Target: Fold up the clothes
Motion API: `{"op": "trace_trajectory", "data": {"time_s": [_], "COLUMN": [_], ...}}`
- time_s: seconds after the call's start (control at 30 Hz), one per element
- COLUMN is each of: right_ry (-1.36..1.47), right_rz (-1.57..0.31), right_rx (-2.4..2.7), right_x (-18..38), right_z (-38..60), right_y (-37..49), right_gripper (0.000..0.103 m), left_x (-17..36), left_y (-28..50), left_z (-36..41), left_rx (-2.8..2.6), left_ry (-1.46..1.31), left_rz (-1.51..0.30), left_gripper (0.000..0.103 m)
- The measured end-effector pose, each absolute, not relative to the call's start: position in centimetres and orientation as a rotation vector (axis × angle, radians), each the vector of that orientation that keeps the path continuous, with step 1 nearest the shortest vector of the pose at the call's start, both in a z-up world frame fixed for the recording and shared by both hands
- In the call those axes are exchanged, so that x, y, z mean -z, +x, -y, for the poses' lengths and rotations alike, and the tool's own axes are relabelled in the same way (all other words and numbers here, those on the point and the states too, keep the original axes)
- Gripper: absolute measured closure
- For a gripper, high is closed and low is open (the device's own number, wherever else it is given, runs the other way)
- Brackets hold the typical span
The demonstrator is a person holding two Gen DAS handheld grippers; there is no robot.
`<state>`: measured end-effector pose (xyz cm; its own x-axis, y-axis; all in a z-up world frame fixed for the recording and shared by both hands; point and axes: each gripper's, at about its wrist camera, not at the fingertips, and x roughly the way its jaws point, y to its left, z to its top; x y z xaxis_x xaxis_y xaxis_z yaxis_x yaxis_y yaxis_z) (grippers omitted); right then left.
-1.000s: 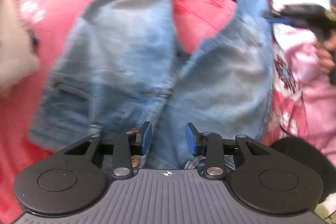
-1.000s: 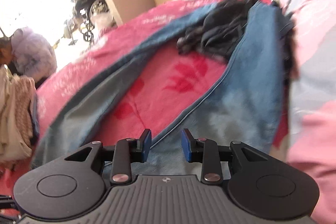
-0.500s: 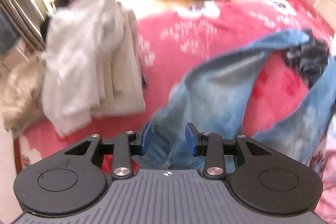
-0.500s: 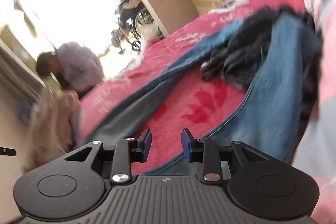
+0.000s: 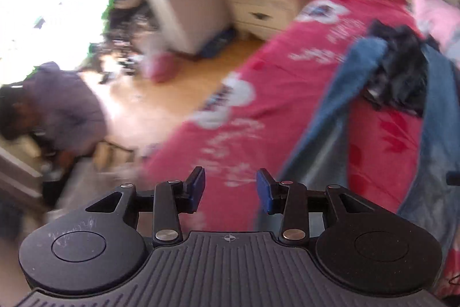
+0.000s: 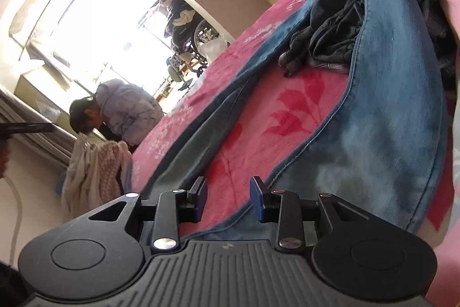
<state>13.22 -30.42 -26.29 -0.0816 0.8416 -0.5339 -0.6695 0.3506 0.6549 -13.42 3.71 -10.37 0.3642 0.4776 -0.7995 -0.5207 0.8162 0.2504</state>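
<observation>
No text can be read: the white print on the red bedspread (image 5: pixel 227 105) is too blurred.

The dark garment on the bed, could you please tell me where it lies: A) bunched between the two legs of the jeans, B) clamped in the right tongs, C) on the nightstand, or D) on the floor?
A: the dark garment sits bunched between the legs of the jeans on the red bedspread.

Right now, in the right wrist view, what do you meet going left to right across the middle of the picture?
Pale clothes pile → bent-over person → red bedspread → jeans.
</observation>
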Motion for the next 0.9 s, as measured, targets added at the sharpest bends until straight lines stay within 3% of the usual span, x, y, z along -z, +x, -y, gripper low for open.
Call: {"op": "trace_trajectory", "data": {"time_s": [0.2,0.3,0.53,0.73,0.9], "right_ry": [0.144,0.196,0.412,0.595,0.542], "right_rz": [-1.055,-1.071,-1.098,-1.17,-1.187], "right_rx": [-1.146,-1.079,-0.817,-0.555,-0.48], "right_x": [23.7,23.1,26.2,30.6,32.1], "right_z": [27.1,21.7,10.2,7.8,6.2], "right_y": [13.3,15.7,28.3,37.6,39.8], "right_gripper": [0.067,0.066,0.066,0.064,0.065], "left_x": [23.0,26.6,29.1,31.5,32.2], "left_y": [-9.9,-8.9,-9.2,-8.1,-7.4], "left_z": [-4.1,-5.2,-6.9,-8.2,-8.9], "left_rx": [-0.5,-0.536,-0.541,-0.495,-0.477], "left_ry": [-0.166,-0.195,-0.092,-0.116,-0.109], "left_rz": [-1.043,-1.014,-0.834,-0.834,-0.851], "left_gripper": [0.064,0.064,0.064,0.064,0.067]}}
